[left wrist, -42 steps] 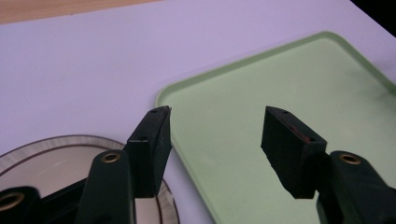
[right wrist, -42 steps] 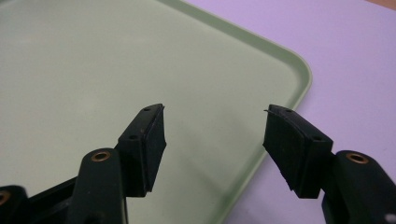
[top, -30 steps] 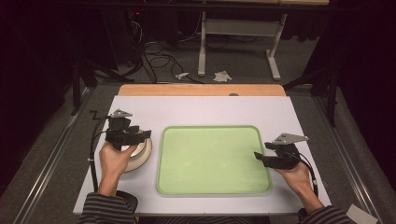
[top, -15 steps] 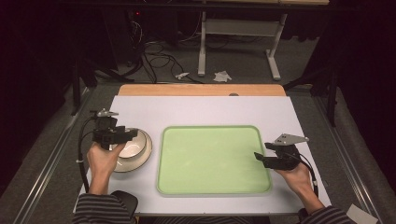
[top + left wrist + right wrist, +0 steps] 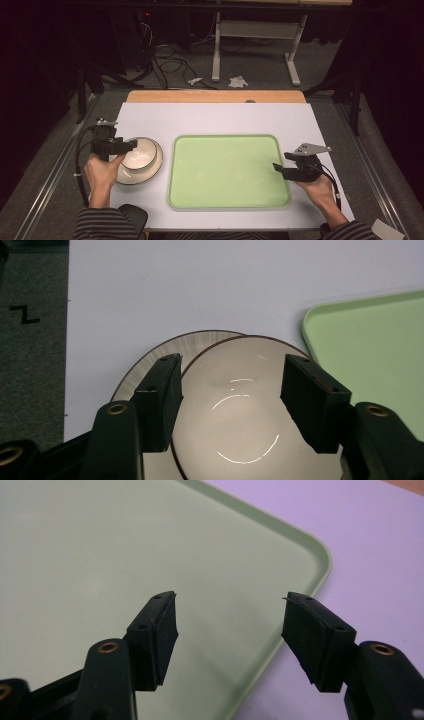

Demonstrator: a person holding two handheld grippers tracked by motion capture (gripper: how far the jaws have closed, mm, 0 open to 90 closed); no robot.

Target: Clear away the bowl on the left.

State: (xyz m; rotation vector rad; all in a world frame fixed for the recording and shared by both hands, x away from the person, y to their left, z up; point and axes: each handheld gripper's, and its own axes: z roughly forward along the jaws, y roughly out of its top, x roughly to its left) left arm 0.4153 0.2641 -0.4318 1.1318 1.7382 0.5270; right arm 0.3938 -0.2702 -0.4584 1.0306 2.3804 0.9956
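Hovering spread over the glossy cream ceramic bowl point(image 5: 235, 415), left tongs point(image 5: 232, 390) gripped nothing. Right tongs point(image 5: 230, 630) gaped above the pale green plastic tray's point(image 5: 310, 575) corner.

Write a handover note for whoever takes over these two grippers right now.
Left gripper: open, jaws either side of the bowl, one jaw at its rim; whether it touches cannot be told.
Right gripper: open, holding nothing, hanging over the near right corner of the green tray.
Bowl sits on a plate on the white table, left of the tray.
Done: left gripper is lined up on the bowl.
Left: probably close on the bowl and lift it, perhaps onto the tray, which holds nothing. Watch that the plate does not come along.
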